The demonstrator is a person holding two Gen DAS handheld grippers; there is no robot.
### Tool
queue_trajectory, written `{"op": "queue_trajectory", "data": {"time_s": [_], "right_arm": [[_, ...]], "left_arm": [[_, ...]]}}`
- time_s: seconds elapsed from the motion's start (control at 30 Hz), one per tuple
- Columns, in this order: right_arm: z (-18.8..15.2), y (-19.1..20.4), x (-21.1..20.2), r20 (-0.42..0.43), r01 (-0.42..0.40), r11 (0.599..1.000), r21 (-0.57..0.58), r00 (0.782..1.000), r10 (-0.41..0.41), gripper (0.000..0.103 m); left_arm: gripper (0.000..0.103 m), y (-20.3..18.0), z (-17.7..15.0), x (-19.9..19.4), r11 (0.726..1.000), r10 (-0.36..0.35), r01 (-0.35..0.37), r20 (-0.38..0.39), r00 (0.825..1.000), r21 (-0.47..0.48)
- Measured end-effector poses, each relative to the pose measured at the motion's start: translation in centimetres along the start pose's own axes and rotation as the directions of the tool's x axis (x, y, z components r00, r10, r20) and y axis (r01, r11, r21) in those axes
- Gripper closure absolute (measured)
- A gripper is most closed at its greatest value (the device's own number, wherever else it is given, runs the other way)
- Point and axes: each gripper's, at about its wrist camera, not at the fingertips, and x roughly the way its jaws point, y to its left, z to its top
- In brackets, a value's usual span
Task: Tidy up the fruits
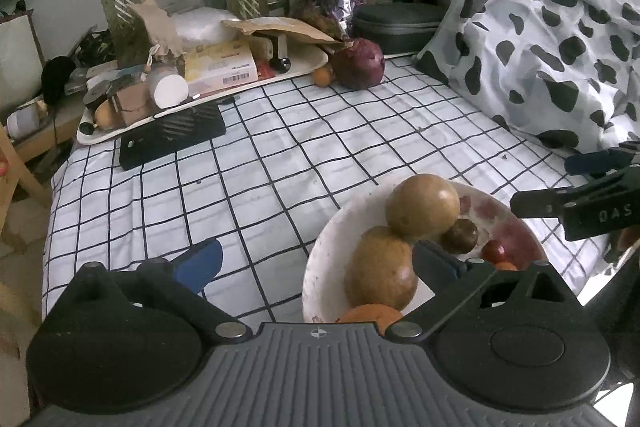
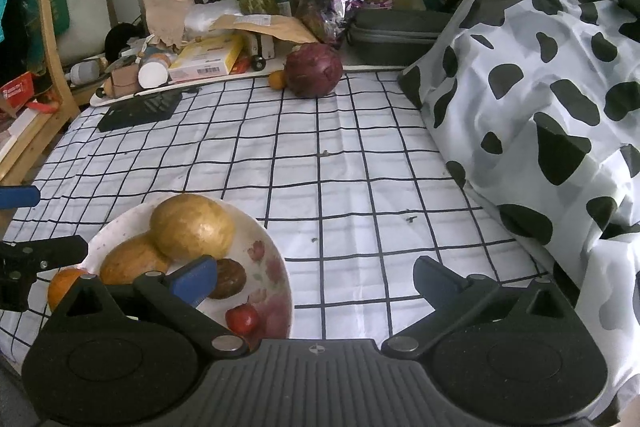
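Both my left tongs [image 1: 316, 263] and right tongs [image 2: 316, 281] gape wide, empty, over the fruit bowl [image 2: 276, 251] on the bed.

A bed covered by a white checked sheet [image 2: 340, 163] is seen. On it, a bowl [image 2: 276, 259] lies at seven o'clock, a purple cabbage [image 2: 314, 75] at twelve, a spotted duvet [image 2: 540, 87] at three.

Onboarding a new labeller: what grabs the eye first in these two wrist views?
The white bowl near the front of the checked sheet, piled with two big tan fruits, a small dark one and a small red one. Next, the cow-print duvet heaped along the right side. At the far edge, a large purple-red round fruit sits beside a small orange one, in front of a cluttered tray.
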Motion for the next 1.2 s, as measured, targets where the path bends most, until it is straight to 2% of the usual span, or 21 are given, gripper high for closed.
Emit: {"op": "queue_trajectory", "data": {"time_s": [0.5,0.8,1.03,1.2], "right_arm": [[-0.7,1.5,-1.3,0.015,-0.020,0.999,-0.041,1.000,0.021,0.000],[-2.7,3.1,-3.1,0.003,-0.025,0.997,-0.070,1.000,0.025,0.000],[-4.6,4.6,-4.1,-0.034,0.006,0.994,-0.107,0.999,-0.009,0.000],[-5.8,5.4,-4.7,-0.055,0.028,0.992,-0.122,0.998,-0.035,0.000]], "left_arm": [[0.000,-1.0,-1.1,-1.9,0.998,0.015,-0.016,0.031,0.999,0.056],[0.000,-1.2,-3.2,-4.0,1.000,-0.014,0.014,0.023,1.000,-0.001],[0.000,-1.9,-4.6,-5.2,1.000,-0.026,0.026,0.008,1.000,-0.015],[0.000,-2.4,-5.3,-5.7,1.000,-0.004,0.004,-0.013,1.000,-0.020]]}}
